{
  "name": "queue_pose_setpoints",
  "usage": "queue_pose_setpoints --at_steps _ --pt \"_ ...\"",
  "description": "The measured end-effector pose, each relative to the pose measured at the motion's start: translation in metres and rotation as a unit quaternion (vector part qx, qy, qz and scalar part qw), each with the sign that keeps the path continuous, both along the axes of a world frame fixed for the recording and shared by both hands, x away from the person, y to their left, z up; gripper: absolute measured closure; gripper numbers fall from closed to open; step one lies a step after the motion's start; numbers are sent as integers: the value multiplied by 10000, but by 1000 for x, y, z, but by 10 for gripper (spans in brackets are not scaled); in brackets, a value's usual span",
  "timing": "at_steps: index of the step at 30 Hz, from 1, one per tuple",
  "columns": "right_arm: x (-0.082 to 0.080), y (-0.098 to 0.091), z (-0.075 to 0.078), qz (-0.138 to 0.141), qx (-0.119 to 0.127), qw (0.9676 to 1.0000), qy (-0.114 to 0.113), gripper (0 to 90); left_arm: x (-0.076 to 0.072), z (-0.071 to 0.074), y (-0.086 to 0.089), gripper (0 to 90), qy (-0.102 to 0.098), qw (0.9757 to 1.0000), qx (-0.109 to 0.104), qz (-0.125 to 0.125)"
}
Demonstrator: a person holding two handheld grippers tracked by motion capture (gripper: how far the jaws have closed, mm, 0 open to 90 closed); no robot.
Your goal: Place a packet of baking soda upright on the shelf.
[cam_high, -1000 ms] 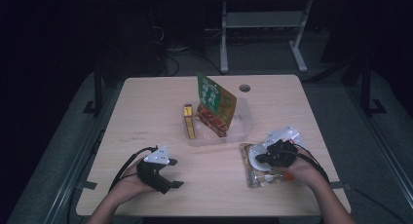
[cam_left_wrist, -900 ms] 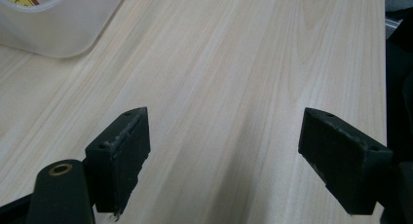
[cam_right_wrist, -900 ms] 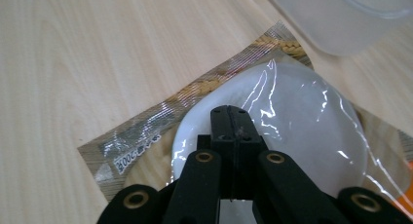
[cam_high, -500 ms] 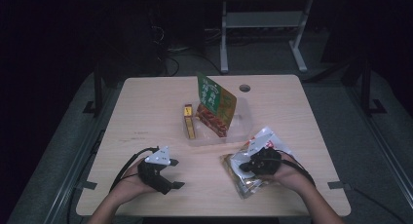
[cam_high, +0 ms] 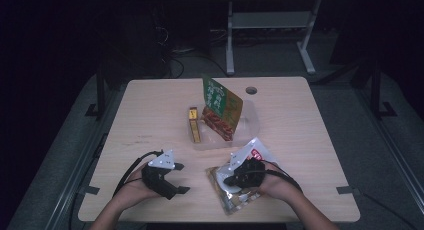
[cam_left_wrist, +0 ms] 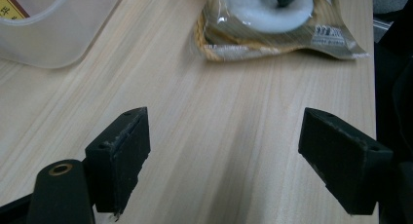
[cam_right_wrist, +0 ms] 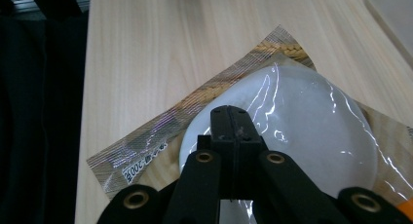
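Both tongs sit low on the wooden table (cam_high: 150, 110), near its 6 o'clock edge. Left gripper (cam_high: 176, 178) rests in the person's left hand (cam_high: 134, 189) at about 7 o'clock, and in its own view its jaws stand wide apart with nothing but bare wood between them — the packet lies ahead of them, well clear. Right gripper (cam_high: 227, 179), held by the right hand (cam_high: 272, 184) at about 5 o'clock, is pressed down over a shiny packet (cam_high: 235, 197). In the right gripper view the two jaws meet tight together, tips against the clear film over a round white cake (cam_right_wrist: 311, 121); whether they pinch the film or merely touch it, I cannot tell.

That packet lies flat on the table, gold-striped at its edges, with a printed label at one corner — too small to read.

Up at the table's middle, toward 12 o'clock from the grippers, a clear plastic tub (cam_high: 250, 121) holds a green and orange snack bag (cam_high: 221, 106) standing upright and tilted. Just beside it, at the 9 o'clock side, stands a slim yellow box (cam_high: 194, 125). A small round hole (cam_high: 251, 90) marks the far edge of the table.
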State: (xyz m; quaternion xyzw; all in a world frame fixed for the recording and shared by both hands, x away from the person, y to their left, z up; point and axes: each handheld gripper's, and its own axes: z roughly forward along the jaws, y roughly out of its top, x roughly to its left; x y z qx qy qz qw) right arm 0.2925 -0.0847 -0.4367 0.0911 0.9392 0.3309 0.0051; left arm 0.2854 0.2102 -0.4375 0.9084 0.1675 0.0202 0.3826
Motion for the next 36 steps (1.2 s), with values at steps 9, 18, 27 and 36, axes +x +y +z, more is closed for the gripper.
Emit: queue_pose_setpoints --at_steps 9,18,27,36 --pt "0 2 11 -19 299 9995 -85 860 1 3 -4 187 13 9999 -120 -38" --pt "7 -64 32 -1321 704 9887 -39 600 11 3 -39 186 26 9997 -195 -127" --pt "19 -110 31 -1947 816 9774 -101 395 32 -5 -78 180 309 9990 -292 -158" --pt "22 -116 29 -1999 822 9763 -117 363 44 -21 -113 245 692 9964 -136 -467"
